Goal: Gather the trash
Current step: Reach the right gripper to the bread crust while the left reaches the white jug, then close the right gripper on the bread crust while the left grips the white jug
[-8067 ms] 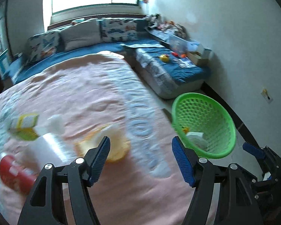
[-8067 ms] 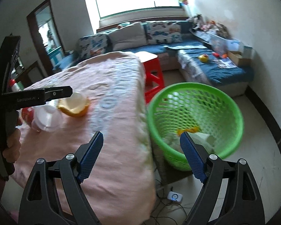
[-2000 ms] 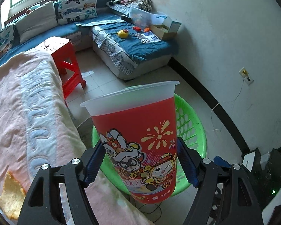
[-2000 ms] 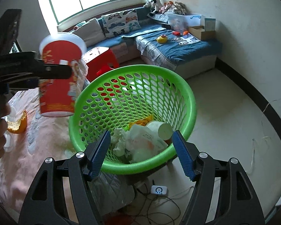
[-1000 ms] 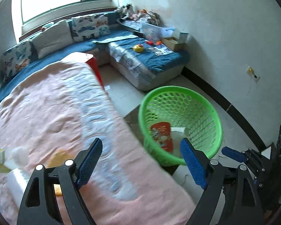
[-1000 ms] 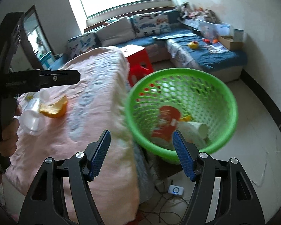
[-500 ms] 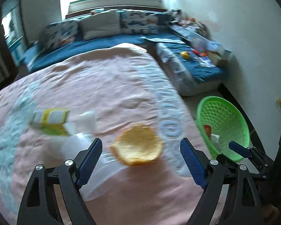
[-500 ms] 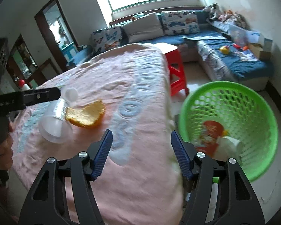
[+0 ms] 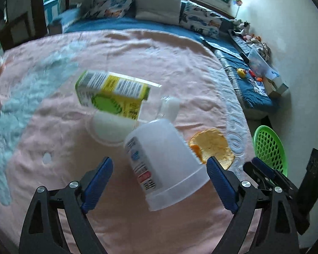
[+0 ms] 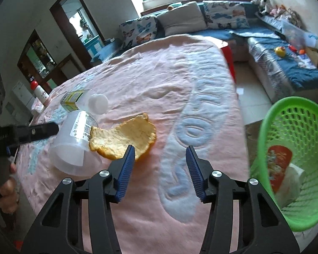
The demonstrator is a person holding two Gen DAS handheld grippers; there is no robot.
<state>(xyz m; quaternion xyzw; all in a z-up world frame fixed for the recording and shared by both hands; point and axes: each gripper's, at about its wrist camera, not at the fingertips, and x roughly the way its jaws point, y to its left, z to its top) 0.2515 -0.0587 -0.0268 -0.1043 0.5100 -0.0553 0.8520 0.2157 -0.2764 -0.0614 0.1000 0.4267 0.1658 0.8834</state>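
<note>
**Inspector:** Nearest first. The left gripper (image 9: pixel 159 182) stands wide open and holds nothing. The clear plastic cup (image 9: pixel 165 163) lies on its side on the pink bedcover (image 9: pixel 137 48), between the blue pads (image 9: pixel 98 178) but touched by neither.

**Assessor:** How will the cup handle?

**Inspector:** My judgement: light, thin-walled, springy. It lies rim toward the tongs, label (image 9: pixel 141 165) on its side. A hard squeeze would buckle it and smooth plastic may slip. I would grip across the body near the rim, where the wall looks stiffest.

**Assessor:** The right side?

**Inspector:** The right gripper (image 10: pixel 160 169) is partly open, its jaws closing, with only bedcover between them. The orange peel (image 10: pixel 125 137) lies just beyond its left pad; I cannot tell whether it touches that pad.

**Assessor:** Its character?

**Inspector:** Soft, limp, very light, judged likely to fold or tear. It lies flat, touching the cup's side. Pinch a raised edge, not the middle.

**Assessor:** Further out?

**Inspector:** A white bottle cap (image 10: pixel 98 103) and a yellow-green carton (image 9: pixel 112 94) lie behind the cup. The carton looks stiff and light; grip its flat faces.

**Assessor:** The destination?

**Inspector:** The green basket (image 10: pixel 294 127) stands on the floor beside the bed, well apart from the trash on the bed, with a red cup (image 10: pixel 278 165) and white paper already inside.
</note>
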